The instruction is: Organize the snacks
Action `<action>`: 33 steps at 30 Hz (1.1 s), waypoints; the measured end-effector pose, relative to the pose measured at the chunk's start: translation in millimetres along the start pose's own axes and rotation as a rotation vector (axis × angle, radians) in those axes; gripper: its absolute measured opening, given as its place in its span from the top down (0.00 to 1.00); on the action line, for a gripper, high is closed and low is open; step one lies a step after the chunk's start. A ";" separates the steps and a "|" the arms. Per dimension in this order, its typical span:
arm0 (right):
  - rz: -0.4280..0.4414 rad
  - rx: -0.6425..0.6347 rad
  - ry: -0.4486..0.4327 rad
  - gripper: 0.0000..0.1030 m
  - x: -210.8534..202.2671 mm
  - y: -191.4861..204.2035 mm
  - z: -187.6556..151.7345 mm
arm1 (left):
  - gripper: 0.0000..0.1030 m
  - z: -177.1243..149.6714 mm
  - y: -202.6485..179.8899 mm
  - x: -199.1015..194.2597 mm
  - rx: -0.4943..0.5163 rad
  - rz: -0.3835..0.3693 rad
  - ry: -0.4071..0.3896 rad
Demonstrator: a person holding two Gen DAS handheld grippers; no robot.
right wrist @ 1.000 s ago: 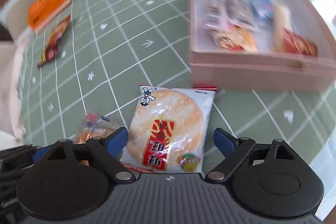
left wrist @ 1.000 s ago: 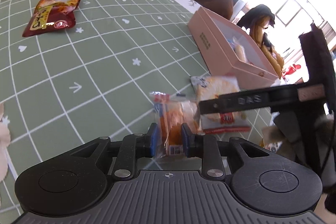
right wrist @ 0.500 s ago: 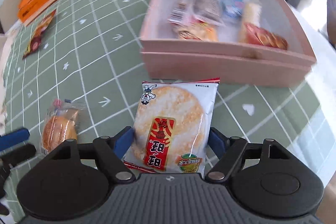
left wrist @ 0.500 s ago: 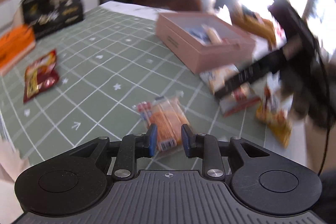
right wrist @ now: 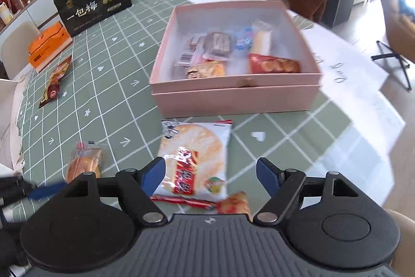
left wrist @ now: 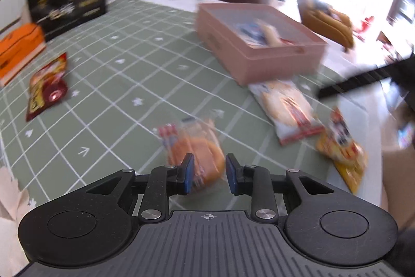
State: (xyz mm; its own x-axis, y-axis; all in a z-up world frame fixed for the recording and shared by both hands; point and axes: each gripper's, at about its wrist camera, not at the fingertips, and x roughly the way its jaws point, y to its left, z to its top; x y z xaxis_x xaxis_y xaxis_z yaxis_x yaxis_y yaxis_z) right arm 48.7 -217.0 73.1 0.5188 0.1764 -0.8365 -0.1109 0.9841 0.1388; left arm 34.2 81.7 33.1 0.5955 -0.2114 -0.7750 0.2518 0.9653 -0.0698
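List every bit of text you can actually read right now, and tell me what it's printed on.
"一包梅": black gift box standing at the far end of the table, large white characters.
Rice cracker pack: red label with white characters, too blurred by glare to read.
Orange box, red snack bag, wrappers inside the pink box: print too small.
Left wrist view: motion-blurred, nothing legible.

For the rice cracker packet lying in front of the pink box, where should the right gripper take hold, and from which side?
Grip the rice cracker packet across its width, near the end closest to the right gripper, coming in low from that near side. It lies flat on the tablecloth with its long axis pointing toward the pink box, and the open jaws already straddle its two long edges. The crimped near seam probably pinches easiest.
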 end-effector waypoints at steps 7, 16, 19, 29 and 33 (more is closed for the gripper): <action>-0.020 0.035 0.021 0.24 -15.6 -22.1 -21.8 | 0.55 10.8 -22.3 20.5 0.058 0.071 0.054; 0.000 0.033 0.084 0.24 -20.8 -30.0 -62.4 | 0.11 9.5 -43.5 32.2 0.075 0.048 0.061; 0.030 0.040 0.116 0.24 -15.2 -27.5 -70.3 | 0.20 9.0 -23.2 21.7 -0.029 0.073 0.004; -0.049 -0.194 0.106 0.19 3.9 2.9 -80.4 | 0.23 10.2 6.2 37.0 -0.164 0.046 0.072; -0.022 -0.198 0.098 0.18 8.8 -1.3 -73.9 | 0.24 16.2 -2.2 45.5 -0.126 0.079 0.088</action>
State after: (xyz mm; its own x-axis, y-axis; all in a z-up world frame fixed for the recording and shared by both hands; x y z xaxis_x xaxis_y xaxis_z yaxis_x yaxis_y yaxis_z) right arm -9.2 -218.3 26.4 0.4389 0.1424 -0.8872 -0.2694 0.9628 0.0213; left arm 73.0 67.4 8.1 0.5390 -0.1248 -0.8330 0.1056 0.9912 -0.0801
